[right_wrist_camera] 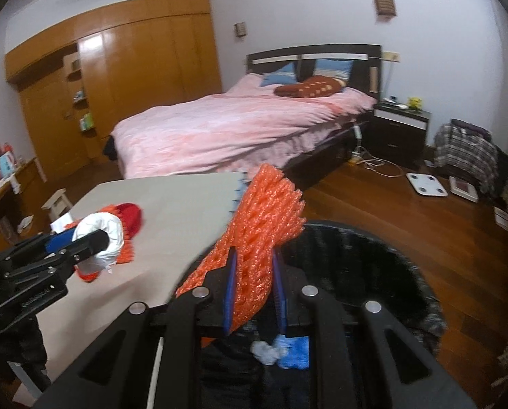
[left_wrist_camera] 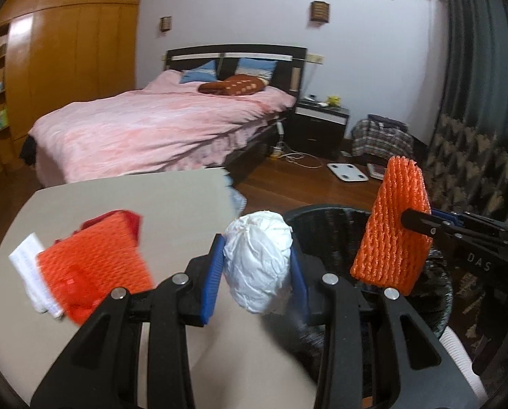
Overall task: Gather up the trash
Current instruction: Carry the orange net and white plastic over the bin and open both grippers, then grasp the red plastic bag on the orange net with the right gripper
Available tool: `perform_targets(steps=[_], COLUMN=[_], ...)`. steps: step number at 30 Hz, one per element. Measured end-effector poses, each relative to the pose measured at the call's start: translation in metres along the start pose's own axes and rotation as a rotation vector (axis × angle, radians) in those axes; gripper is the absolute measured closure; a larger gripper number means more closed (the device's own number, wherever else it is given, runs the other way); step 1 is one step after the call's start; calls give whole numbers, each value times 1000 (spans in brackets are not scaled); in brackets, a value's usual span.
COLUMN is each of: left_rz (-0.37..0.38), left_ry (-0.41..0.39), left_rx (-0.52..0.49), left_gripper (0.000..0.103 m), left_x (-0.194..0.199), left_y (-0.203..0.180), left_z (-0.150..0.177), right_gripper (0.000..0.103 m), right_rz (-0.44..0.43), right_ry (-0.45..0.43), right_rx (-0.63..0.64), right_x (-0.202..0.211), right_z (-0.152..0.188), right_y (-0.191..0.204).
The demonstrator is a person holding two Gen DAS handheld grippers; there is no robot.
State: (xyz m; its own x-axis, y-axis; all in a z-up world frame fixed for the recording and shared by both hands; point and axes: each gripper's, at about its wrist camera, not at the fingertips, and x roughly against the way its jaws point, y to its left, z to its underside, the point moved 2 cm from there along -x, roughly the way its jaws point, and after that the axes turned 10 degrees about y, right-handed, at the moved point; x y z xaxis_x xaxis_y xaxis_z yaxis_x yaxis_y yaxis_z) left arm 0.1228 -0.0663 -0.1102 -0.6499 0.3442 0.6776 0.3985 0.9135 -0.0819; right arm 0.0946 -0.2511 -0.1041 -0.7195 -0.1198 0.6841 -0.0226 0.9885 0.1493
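Orange foam net sleeves were two: one (right_wrist_camera: 260, 238) clamped in the right claw (right_wrist_camera: 254, 293) above the black woven bin (right_wrist_camera: 373, 248), one (left_wrist_camera: 93, 266) lying on the grey tabletop (left_wrist_camera: 134, 201). The left claw (left_wrist_camera: 257, 269) gripped one crumpled white paper ball (left_wrist_camera: 259, 262) at the tabletop's edge beside the bin.
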Motion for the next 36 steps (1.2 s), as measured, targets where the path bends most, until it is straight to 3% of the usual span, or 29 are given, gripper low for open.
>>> perform_targets(steps=[11,13,16,19,26,30,36], left_rz=[112,141,171,177,110,48,-77], left_ry=[35,49,56,51,30,14,-12], left_rx=[-60,-72,-82,-79,-60,-43,-11], left_gripper=[68,62,45,39,24,18,16], left_x=[-50,-59,-67,-68,-51,-34,-2], left_y=[-60,-72,-81,-82,-57,-32,17], left_z=[-17,-19,-21,-21,-17,-11,5], right_gripper=[78,74,68,53,13,6,6], right_rz=[105,117,136,152,184,166,118], right_ry=[37,47,52,53,32,2,-36], right_rx=[-65,-74,-94,-100,-105,-95,-47], right_x=[-4,-6,-6,-3,3,8,8], right_z=[17,20,25,29,28,21,6], right_y=[-59,-67,-77,-84,-81,-69,-33])
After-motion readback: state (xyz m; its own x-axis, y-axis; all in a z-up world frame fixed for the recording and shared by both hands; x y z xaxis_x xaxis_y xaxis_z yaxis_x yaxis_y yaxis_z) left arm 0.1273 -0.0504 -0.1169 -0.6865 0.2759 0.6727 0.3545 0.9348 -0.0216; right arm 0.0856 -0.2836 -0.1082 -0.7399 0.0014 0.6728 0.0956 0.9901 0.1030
